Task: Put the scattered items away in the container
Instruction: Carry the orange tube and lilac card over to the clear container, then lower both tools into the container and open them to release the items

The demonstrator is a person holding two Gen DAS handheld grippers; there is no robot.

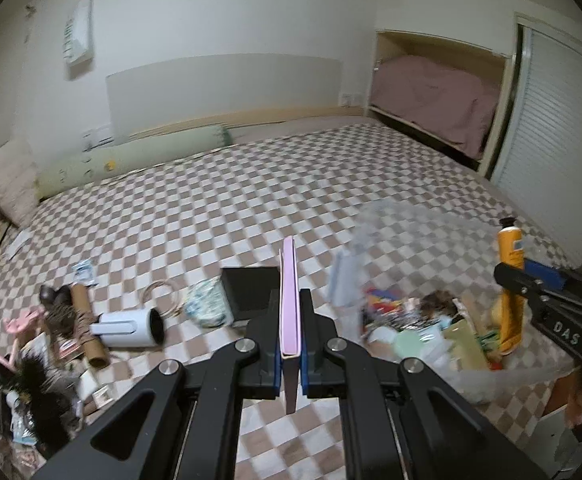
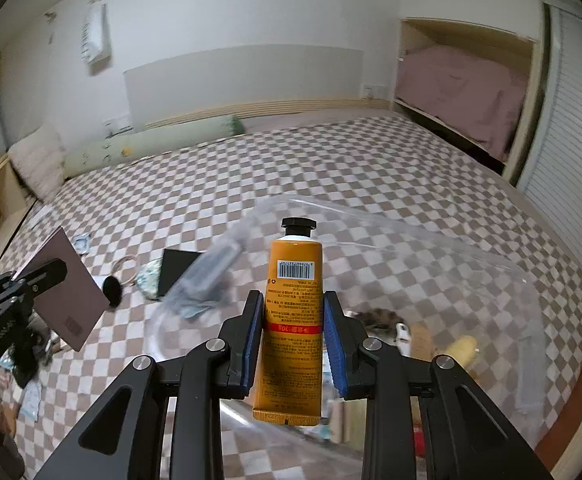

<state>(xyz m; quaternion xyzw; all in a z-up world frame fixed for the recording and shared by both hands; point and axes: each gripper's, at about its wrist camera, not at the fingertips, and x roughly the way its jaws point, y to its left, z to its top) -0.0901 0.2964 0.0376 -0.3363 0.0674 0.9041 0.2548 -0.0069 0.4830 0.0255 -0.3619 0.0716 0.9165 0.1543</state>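
My left gripper (image 1: 291,304) is shut on a thin pink book (image 1: 290,300), held edge-on above the checkered bed; the right wrist view shows the same pink book (image 2: 67,300) as a flat mauve panel at far left. An orange tube (image 2: 293,320) with a black cap stands upright in my right gripper (image 2: 293,304), which is shut on it. The orange tube (image 1: 511,280) hangs over a clear plastic container (image 1: 431,320) holding several small items. A white cylinder (image 1: 131,327), a black box (image 1: 251,292) and a cardboard tube (image 1: 87,328) lie scattered on the bed.
The checkered bed (image 1: 291,184) stretches back to a green bolster (image 1: 131,156) and a pillow (image 1: 11,180). A heap of dark and pink clutter (image 1: 31,368) sits at the left. A wardrobe niche (image 1: 435,96) and slatted door (image 1: 551,120) stand at the right.
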